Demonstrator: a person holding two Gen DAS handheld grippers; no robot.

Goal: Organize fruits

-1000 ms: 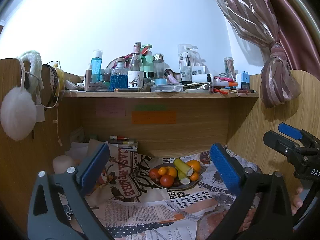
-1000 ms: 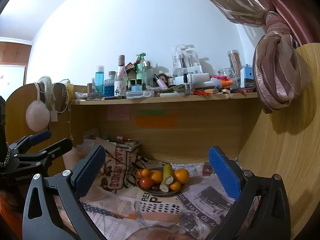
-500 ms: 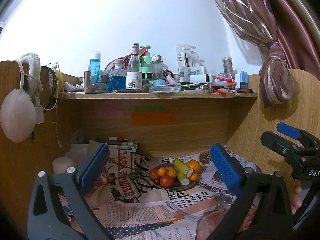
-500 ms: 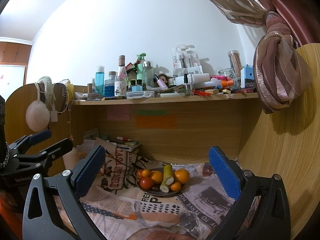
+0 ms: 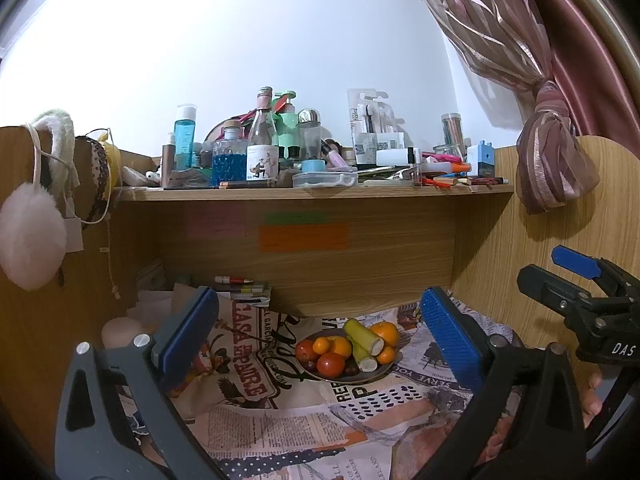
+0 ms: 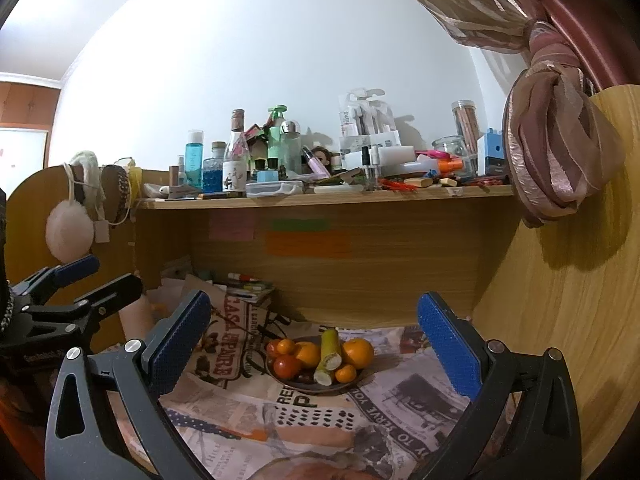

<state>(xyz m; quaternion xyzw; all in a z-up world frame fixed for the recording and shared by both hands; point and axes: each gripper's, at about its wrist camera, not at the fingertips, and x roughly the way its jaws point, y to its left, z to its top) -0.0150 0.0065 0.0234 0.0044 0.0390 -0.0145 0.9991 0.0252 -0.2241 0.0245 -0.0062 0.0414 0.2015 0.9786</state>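
Note:
A dark plate [image 5: 382, 373] of fruit sits on newspaper at the back of the desk, under the shelf. It holds oranges [image 5: 385, 332], red tomatoes [image 5: 330, 363] and two green-yellow stalk pieces [image 5: 363, 336]. The plate also shows in the right wrist view [image 6: 352, 381]. My left gripper [image 5: 320, 336] is open and empty, well short of the plate. My right gripper [image 6: 316, 344] is open and empty, also short of it. Each gripper shows in the other's view, the right one [image 5: 580, 284] at the right edge and the left one [image 6: 72, 284] at the left edge.
A wooden shelf [image 5: 312, 193] crowded with bottles and boxes overhangs the desk. Newspaper [image 5: 280, 420] covers the desk. Wooden side panels close in left and right [image 6: 560, 320]. Pens and books [image 5: 244, 290] lie at the back left. A curtain [image 5: 552, 168] hangs at right.
Both grippers stay open. The left wrist view has shifted slightly, the plate sitting a little lower left; the right view is almost unchanged.

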